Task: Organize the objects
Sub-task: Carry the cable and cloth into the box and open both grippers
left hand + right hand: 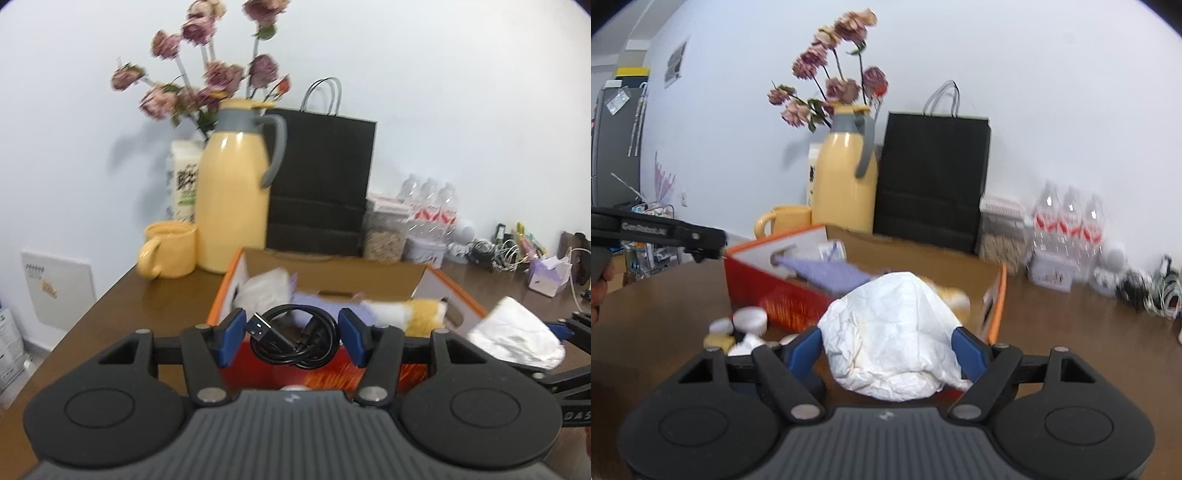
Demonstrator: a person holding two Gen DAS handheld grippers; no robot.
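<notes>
Left hand-held gripper (291, 338) grips a coiled black cable (293, 341) between its blue pads, held at the near wall of the open cardboard box (369, 269). Right hand-held gripper (888, 350) is clamped on a crumpled white tissue (892, 336). The box lies just ahead of both; the left appears nearer its opening.

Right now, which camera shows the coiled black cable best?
Left wrist: the black cable sits between the left gripper pads, USB plug visible. In the right wrist view, crumpled white paper fills the right gripper; no cable shows.
</notes>
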